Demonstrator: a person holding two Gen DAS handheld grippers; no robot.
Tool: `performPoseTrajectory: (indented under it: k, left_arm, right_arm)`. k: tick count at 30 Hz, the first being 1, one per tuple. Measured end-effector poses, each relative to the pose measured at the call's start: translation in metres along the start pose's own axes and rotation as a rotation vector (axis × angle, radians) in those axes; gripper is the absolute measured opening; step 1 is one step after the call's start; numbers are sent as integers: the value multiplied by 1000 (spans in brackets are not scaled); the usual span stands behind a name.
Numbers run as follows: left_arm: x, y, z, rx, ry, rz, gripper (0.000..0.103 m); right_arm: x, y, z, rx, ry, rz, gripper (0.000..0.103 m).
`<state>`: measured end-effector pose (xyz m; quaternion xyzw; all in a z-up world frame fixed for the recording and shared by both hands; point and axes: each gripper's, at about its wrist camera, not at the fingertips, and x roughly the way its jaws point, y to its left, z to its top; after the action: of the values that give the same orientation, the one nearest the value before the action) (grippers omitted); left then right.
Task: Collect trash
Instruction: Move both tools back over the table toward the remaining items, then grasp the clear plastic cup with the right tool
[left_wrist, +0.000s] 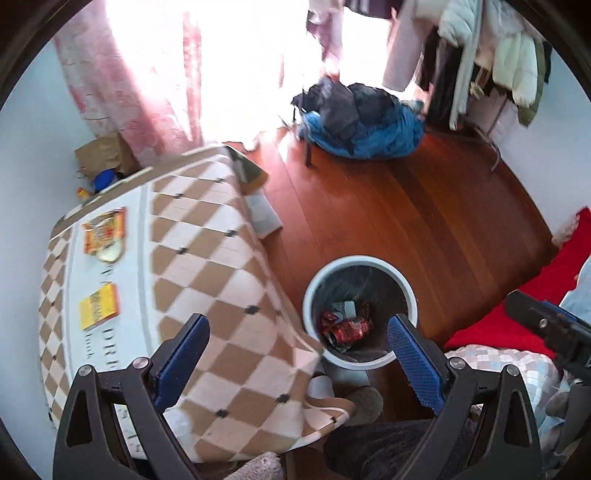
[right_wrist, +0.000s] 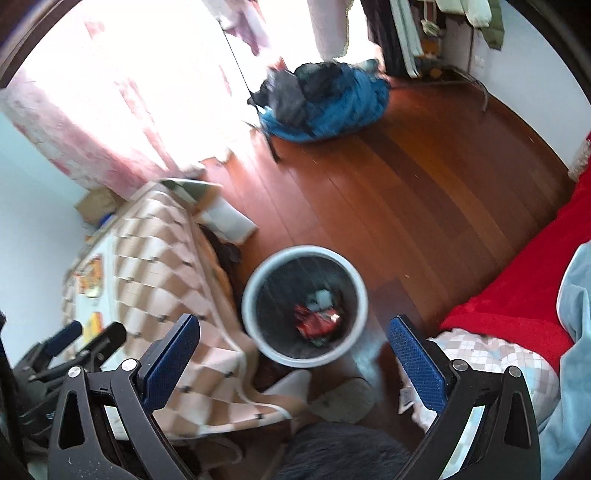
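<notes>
Left gripper (left_wrist: 297, 334) jaws apart, empty; right gripper (right_wrist: 295, 336) same. White bin (left_wrist: 406, 284) on red-brown wood floor (left_wrist: 424, 206), red wrappers (left_wrist: 345, 328) inside. Checkered tablecloth (left_wrist: 221, 258) at 9 o'clock, yellow packets (left_wrist: 99, 305) on top. Blue clothes pile (left_wrist: 369, 133) at 12, red blanket (left_wrist: 524, 314) at 3

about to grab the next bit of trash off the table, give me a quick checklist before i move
1. Left claw open and holding nothing: ok.
2. Right claw open and holding nothing: ok.
3. Round white-rimmed bin with dark liner upright on the wooden floor, mouth clear: ok.
4. Earlier trash, a red crushed can, inside the bin: ok.
5. Trash left on the checkered tablecloth: not ok, an orange wrapper and a yellow packet remain.
6. Whether those are empty: cannot tell.
</notes>
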<state>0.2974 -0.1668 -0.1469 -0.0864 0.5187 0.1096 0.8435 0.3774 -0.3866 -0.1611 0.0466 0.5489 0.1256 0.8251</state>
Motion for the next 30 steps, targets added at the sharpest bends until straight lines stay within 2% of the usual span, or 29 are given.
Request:
performPoseTrajectory:
  k: [4, 8, 13, 14, 15, 16, 17, 21, 26, 30]
  left_arm:
    - [-23, 53, -16, -67, -34, 47, 99]
    - [-27, 125, -52, -145, -25, 134, 99]
    - [2, 207, -110, -218, 87, 233, 99]
    - [9, 222, -122, -229, 111, 251, 99]
    - [18, 236, -135, -236, 138, 274, 99]
    - [22, 244, -143, -238, 152, 283, 99]
    - [28, 253, -152, -243, 169, 293, 99]
    - [46, 279, -177, -250, 211, 320, 99]
    - [61, 299, -188, -256, 237, 324, 99]
    - [66, 301, -192, -241, 247, 326, 99]
  right_arm:
    - [-20, 44, -11, -53, -9, 61, 103]
    - [-14, 102, -39, -148, 41, 110, 103]
    - [28, 180, -99, -253, 175, 178, 102]
    - [38, 192, -109, -267, 200, 187, 100]
    - [51, 208, -124, -284, 231, 193, 92]
    - [60, 218, -132, -295, 248, 197, 83]
    - [71, 229, -142, -307, 268, 196, 80]
    - [112, 266, -173, -352, 333, 165, 78]
    - [144, 293, -188, -377, 360, 133, 75]
    - [164, 304, -197, -395, 389, 107, 61]
